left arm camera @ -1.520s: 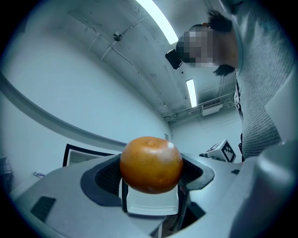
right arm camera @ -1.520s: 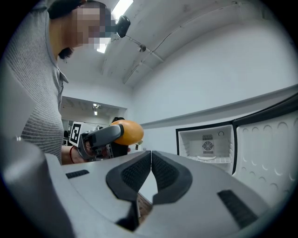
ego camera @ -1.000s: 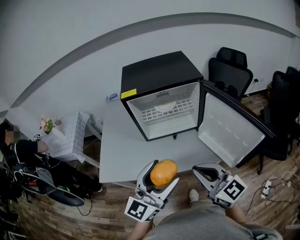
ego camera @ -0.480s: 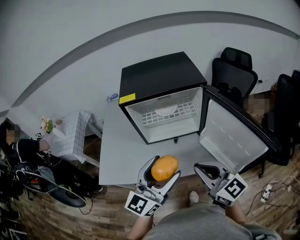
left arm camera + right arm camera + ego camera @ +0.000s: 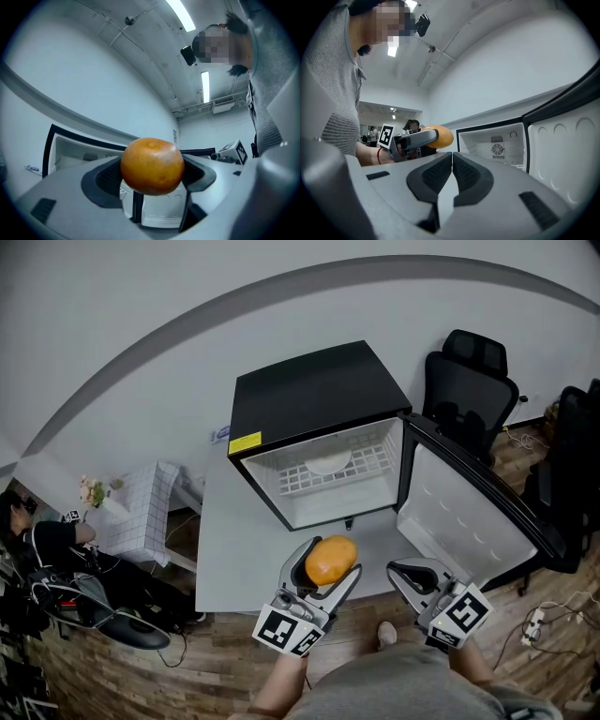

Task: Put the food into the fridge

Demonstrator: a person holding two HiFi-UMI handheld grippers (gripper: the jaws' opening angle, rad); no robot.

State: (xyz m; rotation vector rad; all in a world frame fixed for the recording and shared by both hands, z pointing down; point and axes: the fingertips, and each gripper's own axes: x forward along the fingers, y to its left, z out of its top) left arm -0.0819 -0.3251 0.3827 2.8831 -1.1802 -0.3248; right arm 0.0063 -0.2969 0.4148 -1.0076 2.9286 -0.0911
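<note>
The fridge (image 5: 319,395) stands on the far part of the table (image 5: 239,540) with its door (image 5: 469,512) swung wide to the right; so the opening step seems done. Inside I see only a wire shelf (image 5: 328,468) and the bare floor under it; no food is in it yet, as far as the views show. The left gripper (image 5: 330,561) has its fingers clamped on an orange (image 5: 152,165), held in the air over the near edge of the table, in front of the open fridge but not yet inside. The right gripper (image 5: 405,573) is just to the right of it, fingers pressed together with nothing between them. I judge the task to be early to middle: the orange must be carried in, set down and released; no other food is visible on the table.
</note>
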